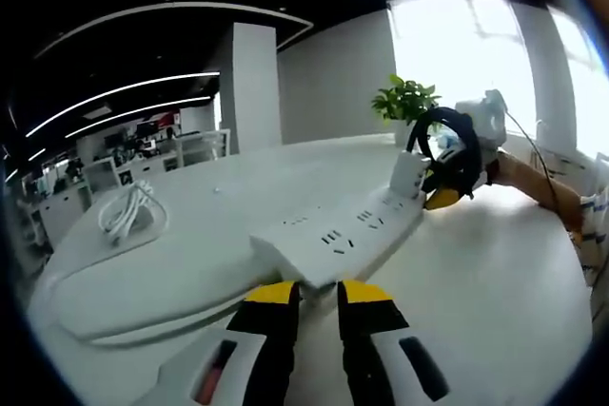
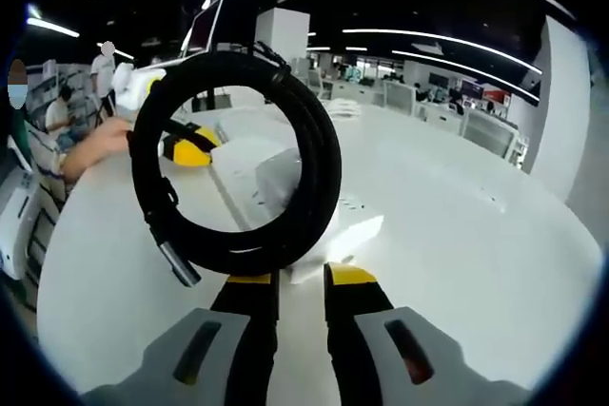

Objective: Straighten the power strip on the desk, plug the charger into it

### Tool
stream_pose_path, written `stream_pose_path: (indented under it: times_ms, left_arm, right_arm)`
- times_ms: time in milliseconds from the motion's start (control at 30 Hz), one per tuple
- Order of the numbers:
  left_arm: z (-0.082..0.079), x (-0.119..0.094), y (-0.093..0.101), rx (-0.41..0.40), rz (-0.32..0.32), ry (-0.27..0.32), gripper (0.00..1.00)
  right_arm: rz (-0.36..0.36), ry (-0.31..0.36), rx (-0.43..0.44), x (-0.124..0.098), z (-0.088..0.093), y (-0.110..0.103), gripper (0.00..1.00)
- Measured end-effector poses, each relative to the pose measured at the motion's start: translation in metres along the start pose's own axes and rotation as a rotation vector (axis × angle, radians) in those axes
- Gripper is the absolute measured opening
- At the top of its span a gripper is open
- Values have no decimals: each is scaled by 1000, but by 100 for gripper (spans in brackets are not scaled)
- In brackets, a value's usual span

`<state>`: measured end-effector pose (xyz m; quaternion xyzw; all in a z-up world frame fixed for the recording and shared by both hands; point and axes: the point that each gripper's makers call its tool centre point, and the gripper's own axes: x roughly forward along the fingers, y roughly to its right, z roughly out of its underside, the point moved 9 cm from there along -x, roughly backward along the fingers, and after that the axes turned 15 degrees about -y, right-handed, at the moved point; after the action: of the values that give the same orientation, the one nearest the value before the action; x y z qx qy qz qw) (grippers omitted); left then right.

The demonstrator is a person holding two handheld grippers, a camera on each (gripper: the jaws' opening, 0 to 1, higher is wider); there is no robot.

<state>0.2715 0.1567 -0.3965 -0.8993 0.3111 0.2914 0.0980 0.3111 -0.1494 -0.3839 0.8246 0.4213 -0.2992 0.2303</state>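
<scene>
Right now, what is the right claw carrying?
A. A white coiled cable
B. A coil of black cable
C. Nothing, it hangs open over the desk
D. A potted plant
B: in the right gripper view the right claw is pinched on the bottom of a coil of black cable, which stands up over the white power strip; the left gripper view shows the same coil at the far end of the strip.

Lighting: ceiling strip lights [image 2: 457,40]; blown-out window [image 1: 466,54] glare beyond the left gripper's fingertips [image 1: 271,294]. Desk [image 2: 457,206] bright. Fisheye bending at edges; soft blur throughout.
</scene>
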Motion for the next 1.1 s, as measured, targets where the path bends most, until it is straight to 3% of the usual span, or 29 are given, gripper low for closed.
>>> stream_pose_path:
  times_ms: [367, 500, 867, 1067, 1100]
  left_arm:
    - [1, -1, 1, -5, -4, 5, 17]
    - [-1, -3, 0, 10, -1, 10, 17]
    - [-4, -7, -2, -5, 2, 21, 17]
    - [-4, -17, 1, -11, -14, 32, 17]
    - [-3, -19, 2, -14, -17, 33, 17]
  right_arm:
    - [65, -22, 14, -5, 0, -5, 17]
    - [109, -7, 23, -12, 3, -5, 17]
    - [146, 41, 92, -33, 13, -17, 17]
    - [148, 36, 201, -39, 19, -27, 17]
    - [141, 44, 259, -40, 20, -30, 17]
